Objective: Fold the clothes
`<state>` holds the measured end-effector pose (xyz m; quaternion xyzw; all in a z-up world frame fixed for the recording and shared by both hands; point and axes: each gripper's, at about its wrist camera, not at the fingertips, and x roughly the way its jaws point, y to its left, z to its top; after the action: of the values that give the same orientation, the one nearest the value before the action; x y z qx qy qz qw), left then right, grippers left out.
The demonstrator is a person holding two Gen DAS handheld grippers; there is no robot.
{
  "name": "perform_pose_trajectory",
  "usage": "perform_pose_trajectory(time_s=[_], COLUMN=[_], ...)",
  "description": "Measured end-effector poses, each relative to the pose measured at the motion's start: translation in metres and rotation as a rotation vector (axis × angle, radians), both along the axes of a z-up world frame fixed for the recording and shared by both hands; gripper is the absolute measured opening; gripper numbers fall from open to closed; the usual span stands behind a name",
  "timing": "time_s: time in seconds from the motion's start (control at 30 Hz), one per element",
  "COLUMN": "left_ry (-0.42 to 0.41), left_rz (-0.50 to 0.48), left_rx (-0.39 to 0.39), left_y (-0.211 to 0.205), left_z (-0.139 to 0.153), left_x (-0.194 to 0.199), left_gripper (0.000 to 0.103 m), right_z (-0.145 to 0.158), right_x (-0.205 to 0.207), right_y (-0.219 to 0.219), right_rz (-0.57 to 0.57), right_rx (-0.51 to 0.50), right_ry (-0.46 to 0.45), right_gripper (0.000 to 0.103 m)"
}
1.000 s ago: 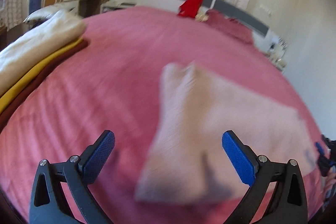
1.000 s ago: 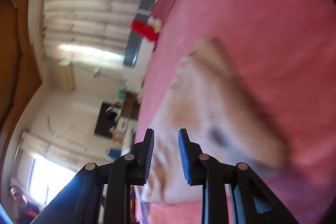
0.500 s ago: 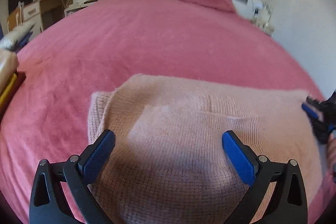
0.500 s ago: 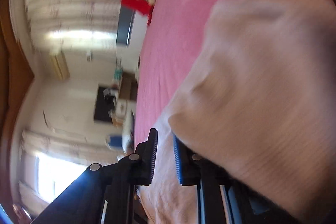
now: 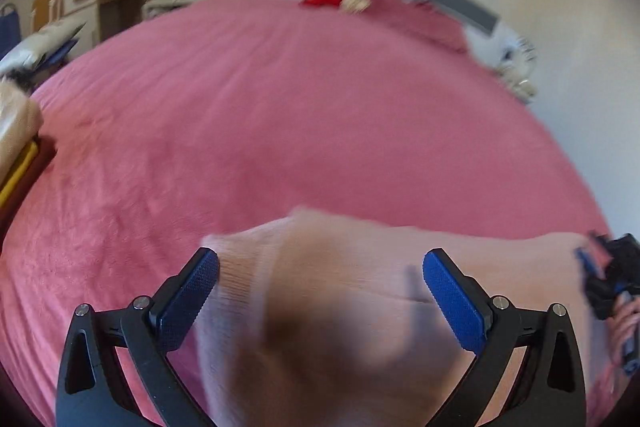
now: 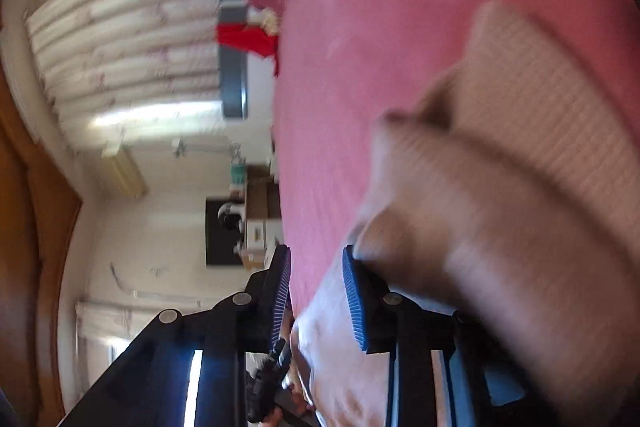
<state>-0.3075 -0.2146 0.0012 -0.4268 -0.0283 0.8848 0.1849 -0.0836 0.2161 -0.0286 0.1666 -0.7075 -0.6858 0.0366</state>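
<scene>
Two views show the same pale pink knitted sweater (image 5: 352, 307) on the pink bedspread (image 5: 280, 115), but each gives something different. The left wrist view looks down at the bed from above: the sweater lies bunched and blurred at the near edge of the bed, and the left gripper (image 5: 320, 291) has its blue pads spread wide on either side of the cloth, pressing on nothing. At the right border of this view the right gripper (image 5: 600, 279) appears, small, at the sweater's far end, with part of a hand (image 5: 624, 323) behind it.

The right wrist view is rolled on its side, so the curtains (image 6: 120, 47) and the grey headboard (image 6: 232, 27) stand at the left. Here the right gripper (image 6: 316, 291) is narrow; its jaws have just been opening, and the gap between the pads looks free. A thick fold of the sweater (image 6: 500, 207) hangs over the outer side of one finger (image 6: 356, 299). Below, a second hand (image 6: 280, 411) with a dark tool is visible.
</scene>
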Motion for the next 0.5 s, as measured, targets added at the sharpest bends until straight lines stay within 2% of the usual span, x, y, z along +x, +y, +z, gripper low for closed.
perform_pose_trajectory(time_s=[0.07, 0.13, 0.2, 0.27, 0.37, 0.43, 0.5], left_ry=[-0.086, -0.105, -0.113, -0.135, -0.116, -0.086, -0.045], left_rz=[0.087, 0.12, 0.158, 0.197, 0.266, 0.264, 0.222], left_rx=[-0.005, 0.084, 0.139, 0.179, 0.257, 0.287, 0.27], left_y=[-0.018, -0.036, -0.051, -0.069, -0.098, -0.109, -0.106], left_z=[-0.018, -0.017, -0.009, 0.0, 0.017, 0.023, 0.024], left_x=[-0.022, -0.032, -0.037, -0.038, -0.01, 0.016, 0.045], left_gripper=[0.103, 0.103, 0.103, 0.103, 0.103, 0.103, 0.103], right_z=[-0.015, -0.023, -0.018, -0.001, 0.035, 0.052, 0.063], right_x=[0.021, 0.036, 0.045, 0.056, 0.076, 0.094, 0.108], right_y=[0.022, 0.041, 0.053, 0.06, 0.057, 0.042, 0.023], right_rz=[-0.131, -0.239, -0.271, -0.288, -0.252, -0.174, -0.096], right_rx=[-0.077, -0.168, -0.185, -0.172, -0.115, -0.038, 0.057], right_ry=[0.037, 0.069, 0.055, 0.096, 0.174, 0.121, 0.046], right_gripper=[0.024, 0.023, 0.024, 0.028, 0.029, 0.03, 0.033])
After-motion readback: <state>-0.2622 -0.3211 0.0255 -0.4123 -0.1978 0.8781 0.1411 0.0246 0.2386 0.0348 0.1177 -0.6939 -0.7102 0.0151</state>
